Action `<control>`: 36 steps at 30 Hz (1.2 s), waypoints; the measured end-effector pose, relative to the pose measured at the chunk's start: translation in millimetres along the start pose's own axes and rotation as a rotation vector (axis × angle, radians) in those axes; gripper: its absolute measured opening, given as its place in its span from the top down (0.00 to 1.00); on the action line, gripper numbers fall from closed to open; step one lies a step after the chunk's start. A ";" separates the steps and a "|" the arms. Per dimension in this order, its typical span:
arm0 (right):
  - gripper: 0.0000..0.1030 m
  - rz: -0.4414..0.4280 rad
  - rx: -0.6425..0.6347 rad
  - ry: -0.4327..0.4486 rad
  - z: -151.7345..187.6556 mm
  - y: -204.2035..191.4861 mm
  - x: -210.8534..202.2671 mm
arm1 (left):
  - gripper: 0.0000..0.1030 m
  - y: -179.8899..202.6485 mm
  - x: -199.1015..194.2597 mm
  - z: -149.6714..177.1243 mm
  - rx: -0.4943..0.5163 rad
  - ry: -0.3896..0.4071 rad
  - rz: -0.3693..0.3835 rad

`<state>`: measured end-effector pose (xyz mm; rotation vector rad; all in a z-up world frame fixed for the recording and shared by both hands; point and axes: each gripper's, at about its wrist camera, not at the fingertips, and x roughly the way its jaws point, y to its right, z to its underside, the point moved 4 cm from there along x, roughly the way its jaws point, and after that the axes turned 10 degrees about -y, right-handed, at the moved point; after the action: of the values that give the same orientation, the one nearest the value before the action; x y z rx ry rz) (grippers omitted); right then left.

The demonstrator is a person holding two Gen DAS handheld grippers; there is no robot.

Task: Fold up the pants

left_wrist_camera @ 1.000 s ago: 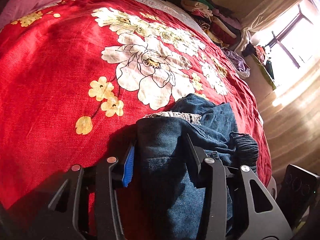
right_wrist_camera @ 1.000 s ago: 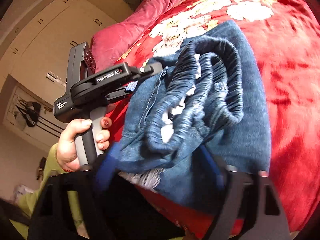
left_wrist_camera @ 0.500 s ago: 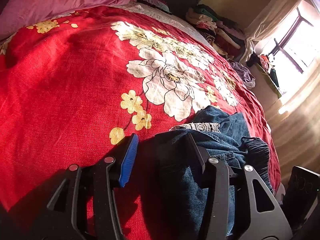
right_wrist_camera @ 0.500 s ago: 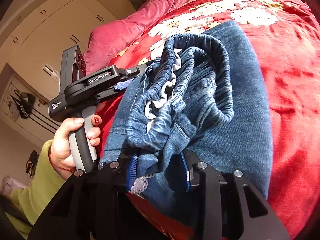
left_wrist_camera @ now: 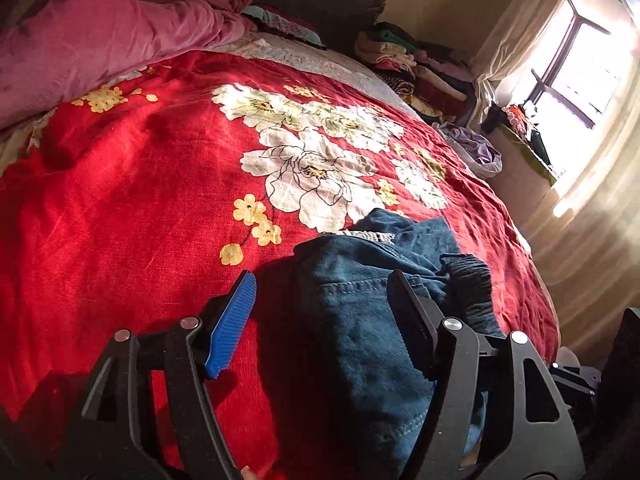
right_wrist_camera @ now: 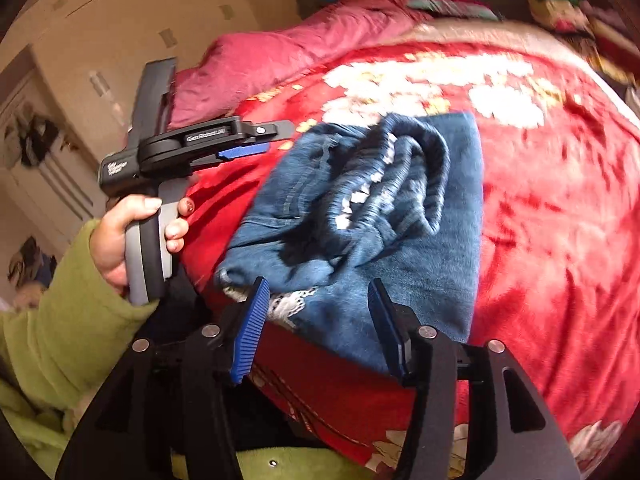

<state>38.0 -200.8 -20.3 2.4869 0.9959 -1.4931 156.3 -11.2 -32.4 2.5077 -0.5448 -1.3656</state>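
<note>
The blue denim pants (right_wrist_camera: 420, 256) lie in a folded bundle on the red flowered bedspread (right_wrist_camera: 560, 208) near its front edge, with the gathered elastic waistband (right_wrist_camera: 404, 168) on top. My right gripper (right_wrist_camera: 320, 320) hovers just short of the bundle's near edge; its jaws are opening and its pads touch no cloth. In the left wrist view the pants (left_wrist_camera: 360, 320) lie under my left gripper (left_wrist_camera: 320, 312), whose jaws are also opening, the blue pad (left_wrist_camera: 232, 320) well clear of the denim. A hand in a green sleeve (right_wrist_camera: 80, 300) holds the left gripper (right_wrist_camera: 276, 138) to the left of the pants.
A pink quilt (left_wrist_camera: 100, 52) is heaped at the head of the bed. Folded clothes (left_wrist_camera: 412, 68) are stacked at the far corner beside a curtained window (left_wrist_camera: 580, 64). A cream wardrobe (right_wrist_camera: 100, 20) stands to the left. The bed's front edge runs just under the pants.
Both grippers were shut on the denim; they have opened, let go and drawn back and up. The pants now rest on the bedspread.
</note>
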 end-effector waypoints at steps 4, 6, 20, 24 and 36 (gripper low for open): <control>0.52 0.056 -0.207 -0.002 2.9 -31.4 4.1 | 0.42 12.4 5.4 4.2 0.038 -0.034 -0.006; 0.54 0.094 -0.295 -0.011 -0.1 -43.2 14.3 | 0.42 14.5 16.3 6.5 0.046 -0.063 -0.018; 0.88 0.218 -0.688 -0.139 -13.4 -80.9 73.4 | 0.38 3.9 43.5 12.0 0.018 -0.116 -0.025; 0.91 0.200 -0.666 -0.162 -2.6 -75.2 71.9 | 0.37 4.3 43.8 11.0 0.015 -0.108 -0.020; 0.86 0.065 -0.450 -0.126 -9.8 -54.7 50.1 | 0.37 8.7 26.4 11.2 0.020 -0.075 -0.025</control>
<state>30.6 -129.6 -41.9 2.0650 1.0757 -1.2241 158.2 -30.7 -55.2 2.4957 -0.5469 -1.4750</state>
